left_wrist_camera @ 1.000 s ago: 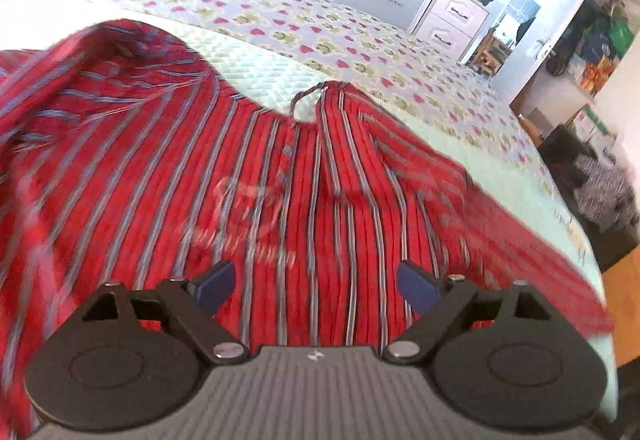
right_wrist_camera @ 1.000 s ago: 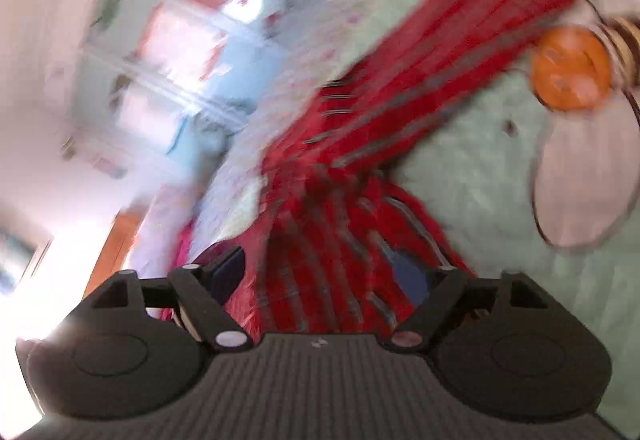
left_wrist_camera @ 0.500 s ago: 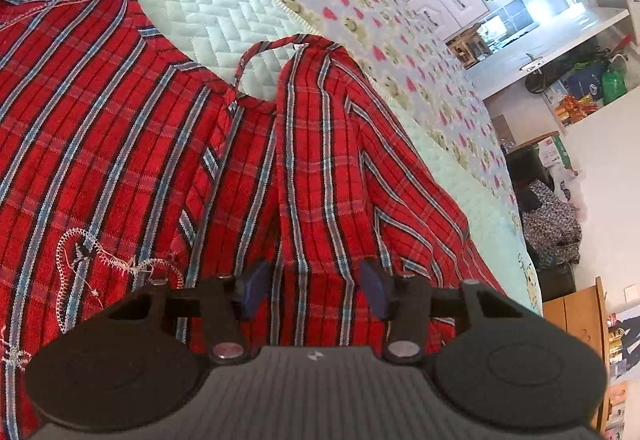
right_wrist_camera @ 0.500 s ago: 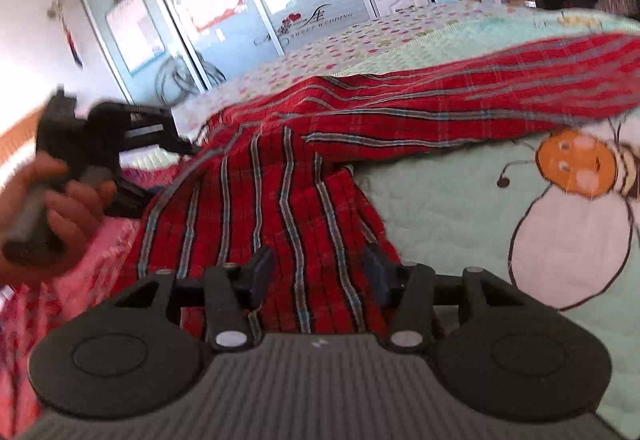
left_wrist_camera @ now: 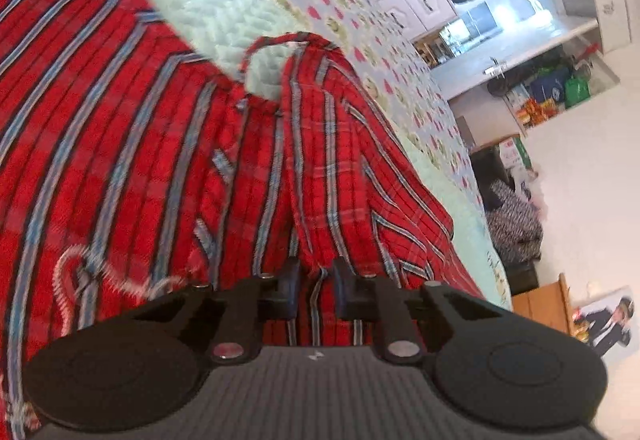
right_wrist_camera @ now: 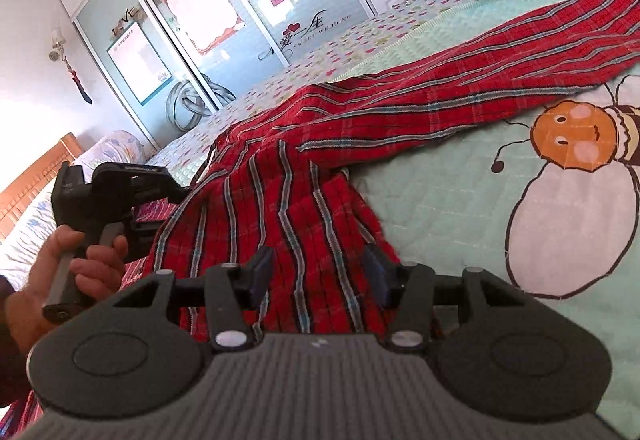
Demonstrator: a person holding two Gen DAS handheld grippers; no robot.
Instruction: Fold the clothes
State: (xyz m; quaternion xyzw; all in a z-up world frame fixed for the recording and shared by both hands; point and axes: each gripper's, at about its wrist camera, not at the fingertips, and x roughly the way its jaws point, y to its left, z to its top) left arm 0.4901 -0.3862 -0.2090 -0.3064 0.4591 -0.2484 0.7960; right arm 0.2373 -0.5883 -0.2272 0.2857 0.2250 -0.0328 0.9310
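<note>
We are closing the left gripper [left_wrist_camera: 316, 282] on a raised ridge of the red striped shirt [left_wrist_camera: 168, 160]; its fingers [left_wrist_camera: 289, 290] have just been drawing together and are now standing narrow, with the fold of cloth running up between them, so we are judging that they are pinching it. In the right wrist view we are holding the right gripper [right_wrist_camera: 318, 274] low over a near corner of the same garment, its fingers [right_wrist_camera: 260, 266] standing about half apart with striped cloth lying between and under them; whether the pads are pressing on the cloth we cannot tell. To the left in that view a hand [right_wrist_camera: 60, 268] is gripping the handle of the left tool.

Further out, the shirt is lying spread on the bed [right_wrist_camera: 460, 208], over a pale green quilt with a cartoon bee [right_wrist_camera: 576, 136]. One long sleeve [right_wrist_camera: 500, 52] is stretching away to the far right, flat and unfolded. In the left wrist view the neck opening [left_wrist_camera: 272, 68] is lying beyond the pinched ridge, with quilt showing through it.

We are judging the folding to be at its very start: the body is rumpled, no neat fold is showing, and both the sleeve and the body are waiting to be turned in
</note>
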